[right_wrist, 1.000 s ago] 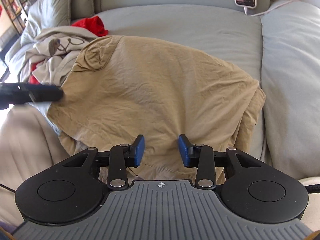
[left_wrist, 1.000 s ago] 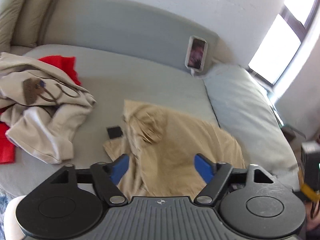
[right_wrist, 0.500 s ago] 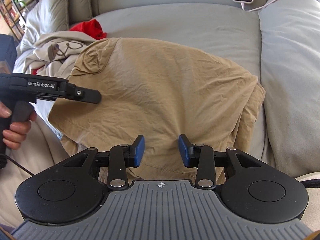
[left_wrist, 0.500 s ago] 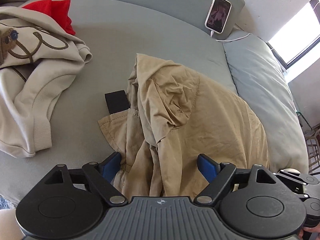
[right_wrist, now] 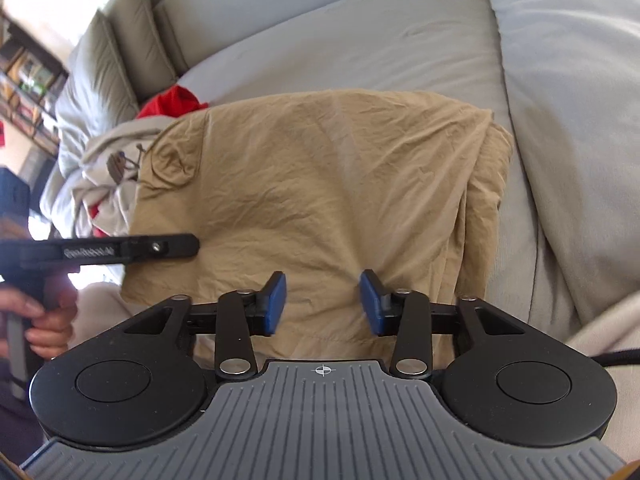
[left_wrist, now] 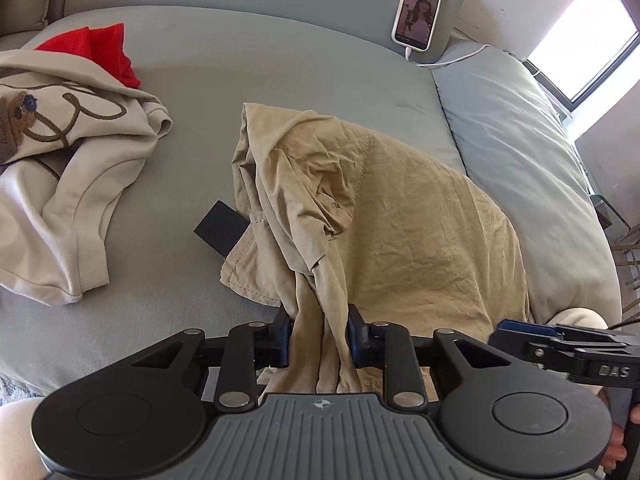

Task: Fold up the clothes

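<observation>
Nearest to me, the left gripper (left_wrist: pixel 319 341) was closing on a bunched fold at the near edge of the tan garment (left_wrist: pixel 400 216), with the cloth gathered between its blue pads (left_wrist: pixel 285 340) and both pads against it. Just to its right, the right gripper (right_wrist: pixel 322 305) hovered above the same near edge, its jaws opening, spread apart and with nothing pinched; the cloth only lay beneath them. A hand (right_wrist: pixel 44 322) gripped the handle of the left tool at the side.

The tan garment lay crumpled across the grey sofa seat (left_wrist: pixel 260 76), roughly in the middle, its far corner folded back on itself. A small black square (left_wrist: pixel 220 227) poked out from under its left edge; I could not tell what it was.

Further left, well apart from it, a beige sweatshirt (left_wrist: pixel 72 152) with a brown print lay in a heap, with a red cloth (left_wrist: pixel 100 46) sticking out behind it. At the back, a phone (left_wrist: pixel 417 13) leaned upright against the backrest, a white cable (left_wrist: pixel 448 60) trailing from it towards the right-hand cushion (left_wrist: pixel 516 148).
</observation>
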### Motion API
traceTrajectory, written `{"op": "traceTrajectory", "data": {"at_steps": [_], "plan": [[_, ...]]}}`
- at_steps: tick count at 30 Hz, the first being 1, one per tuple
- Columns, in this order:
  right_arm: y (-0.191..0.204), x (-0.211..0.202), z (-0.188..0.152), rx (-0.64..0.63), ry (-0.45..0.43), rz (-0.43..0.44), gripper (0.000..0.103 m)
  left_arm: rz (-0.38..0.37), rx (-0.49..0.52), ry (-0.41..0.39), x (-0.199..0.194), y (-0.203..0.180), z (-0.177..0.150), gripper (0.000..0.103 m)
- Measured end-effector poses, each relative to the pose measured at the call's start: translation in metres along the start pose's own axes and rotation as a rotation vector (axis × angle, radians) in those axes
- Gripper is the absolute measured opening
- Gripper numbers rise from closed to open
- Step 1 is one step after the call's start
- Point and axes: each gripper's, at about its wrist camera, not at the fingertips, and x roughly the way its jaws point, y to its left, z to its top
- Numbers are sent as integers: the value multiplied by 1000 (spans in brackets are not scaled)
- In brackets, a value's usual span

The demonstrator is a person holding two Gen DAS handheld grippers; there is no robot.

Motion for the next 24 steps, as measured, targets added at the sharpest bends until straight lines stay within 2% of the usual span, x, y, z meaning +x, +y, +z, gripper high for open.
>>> {"op": "traceTrajectory", "data": {"at_steps": [1,3,5,7,8,10,12,14,15,17,18,19,21,24], "plan": [[-1,-7,-2,35,-2,20,57,-2,-8,0,1,2,-1,24],[-4,-25,-5,83,-35,44,58,-9,-27,1,4,6,-1,24],[-9,-46,-6,84,-133,-22,64,-7,-26,2,5,6,0,24],[-16,-58,-2,82,-226,-143,83,2,-17,4,5,4,0,25],[-22,-58,2,91,-234,-182,84,7,-12,4,6,3,0,25],[-39,-43,12,138,-163,-201,84,9,-12,2,6,3,-1,25],[-51,-21,18,188,-84,-183,83,7,-23,-1,6,4,-2,26],[-53,-1,12,181,-54,-170,81,5,-29,-4,5,5,-3,26],[-47,3,9,130,-76,-184,78,5,-31,-5,5,5,-3,26],[-32,6,4,13,-105,-220,65,7,-32,-5,5,5,-3,26],[-27,5,4,-26,-115,-203,38,10,-33,-3,5,4,-2,26],[-23,4,7,-41,-110,-197,17,12,-38,-1,5,3,-3,26],[-15,3,13,-69,-96,-187,10,11,-59,0,2,3,-4,26],[1,3,29,-168,-117,-240,7,-29,-134,-15,-8,6,-14,25]]}}
